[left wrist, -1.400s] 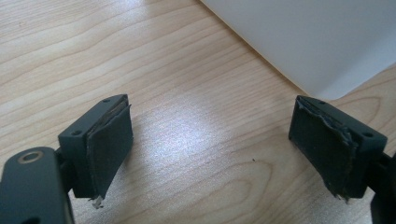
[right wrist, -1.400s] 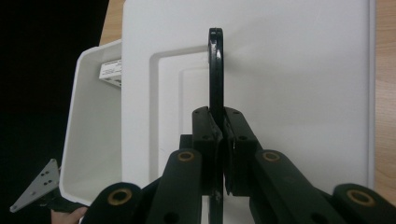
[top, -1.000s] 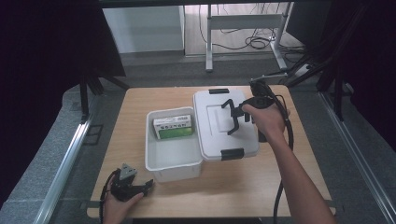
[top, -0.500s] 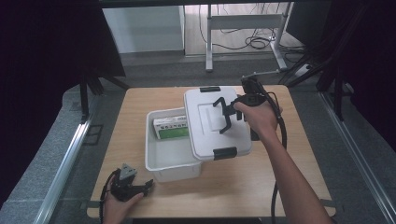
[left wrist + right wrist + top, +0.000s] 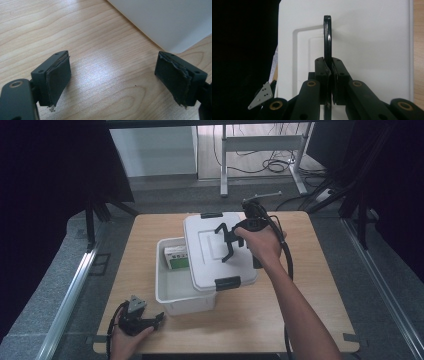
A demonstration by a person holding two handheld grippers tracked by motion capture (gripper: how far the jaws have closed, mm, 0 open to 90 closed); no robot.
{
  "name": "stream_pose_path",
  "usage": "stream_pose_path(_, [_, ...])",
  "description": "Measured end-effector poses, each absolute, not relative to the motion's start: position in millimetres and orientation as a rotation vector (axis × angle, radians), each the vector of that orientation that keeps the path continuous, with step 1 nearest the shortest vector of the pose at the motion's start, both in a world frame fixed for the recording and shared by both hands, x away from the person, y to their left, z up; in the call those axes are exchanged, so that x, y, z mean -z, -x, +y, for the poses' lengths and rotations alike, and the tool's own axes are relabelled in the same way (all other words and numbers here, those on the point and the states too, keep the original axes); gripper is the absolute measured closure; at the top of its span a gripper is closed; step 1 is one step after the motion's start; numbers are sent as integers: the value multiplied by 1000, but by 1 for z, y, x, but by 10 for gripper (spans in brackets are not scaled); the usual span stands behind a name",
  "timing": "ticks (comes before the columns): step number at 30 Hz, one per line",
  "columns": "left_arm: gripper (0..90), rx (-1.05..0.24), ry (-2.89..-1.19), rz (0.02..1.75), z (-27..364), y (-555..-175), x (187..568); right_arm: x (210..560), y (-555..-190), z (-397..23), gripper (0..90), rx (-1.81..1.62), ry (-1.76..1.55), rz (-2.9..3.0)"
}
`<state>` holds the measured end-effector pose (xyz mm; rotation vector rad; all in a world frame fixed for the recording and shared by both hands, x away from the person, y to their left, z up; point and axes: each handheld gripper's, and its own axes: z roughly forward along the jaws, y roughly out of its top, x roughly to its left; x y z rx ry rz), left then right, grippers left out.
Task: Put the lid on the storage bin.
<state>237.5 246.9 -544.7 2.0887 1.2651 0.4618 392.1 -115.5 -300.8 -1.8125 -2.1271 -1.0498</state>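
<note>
Wooden table [image 5: 310,290] carries a white bin [image 5: 177,292] mid-table. Right hand-held gripper [image 5: 329,72] is clamped on the lid [image 5: 215,251] handle [image 5: 327,37], the lid partly over the bin. Left hand-held gripper [image 5: 112,80] rests wide apart, empty, at the near-left corner. Judged step: closing the bin; next, square the lid and lower it.

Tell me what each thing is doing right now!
lid: lifted by its handle, partly over the bin
lid handle: raised, pinched by right gripper
white bin: open, on table
green box: inside the bin
right gripper: shut on handle
left gripper: open, holding nothing, above the table
</note>
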Motion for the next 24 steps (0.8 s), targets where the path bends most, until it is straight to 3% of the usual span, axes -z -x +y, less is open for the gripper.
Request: stream_pose_path(24, [134, -463, -2085, 1266, 247, -238, 545, 304, -391, -74, 848, 1016, 1780, -2138])
